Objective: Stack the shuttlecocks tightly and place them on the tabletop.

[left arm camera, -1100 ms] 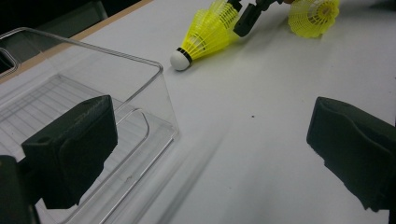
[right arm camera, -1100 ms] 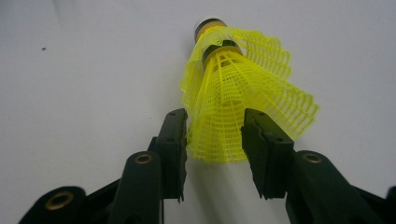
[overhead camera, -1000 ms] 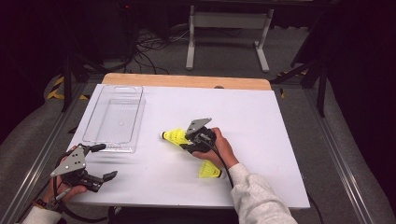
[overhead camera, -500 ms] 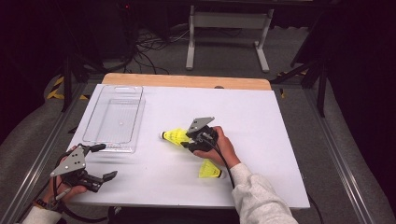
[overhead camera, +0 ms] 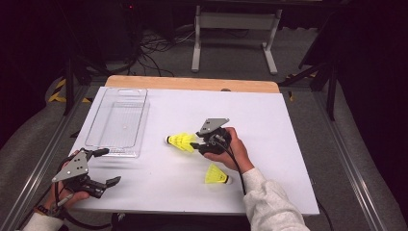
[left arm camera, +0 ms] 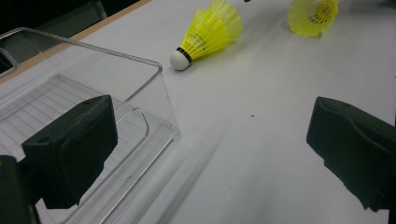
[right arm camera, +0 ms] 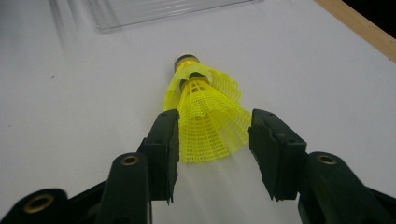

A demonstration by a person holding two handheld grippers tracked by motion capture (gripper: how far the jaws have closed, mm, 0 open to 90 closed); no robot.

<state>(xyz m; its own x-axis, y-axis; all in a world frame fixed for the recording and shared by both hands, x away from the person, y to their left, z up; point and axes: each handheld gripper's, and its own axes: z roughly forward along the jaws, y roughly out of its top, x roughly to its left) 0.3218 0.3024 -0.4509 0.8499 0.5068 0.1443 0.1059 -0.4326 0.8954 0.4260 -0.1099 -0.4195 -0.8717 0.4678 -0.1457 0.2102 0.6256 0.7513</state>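
A yellow shuttlecock (overhead camera: 180, 142) lies on its side on the white table (overhead camera: 274, 120), with its white cork pointing left toward the tray. My right gripper (overhead camera: 194, 144) is open, its jaws on either side of the mesh skirt. In the right gripper view the shuttlecock (right arm camera: 205, 107) looks like two skirts nested together; the left jaw touches the mesh and the right jaw stands a little off it. My left gripper (overhead camera: 109, 166) is open and holds nothing at the front left corner. A second yellow shuttlecock (overhead camera: 215, 175) lies just in front of the right hand.
A clear plastic tray (overhead camera: 144, 120) sits at the left of the table, with nothing in it. In the left gripper view its near corner (left arm camera: 156, 70) stands just ahead of the left jaw. A wooden strip (overhead camera: 192, 83) edges the back of the table.
Almost nothing has changed. The right hand has edged slightly to the right beside the shuttlecock. The left gripper has stayed put.
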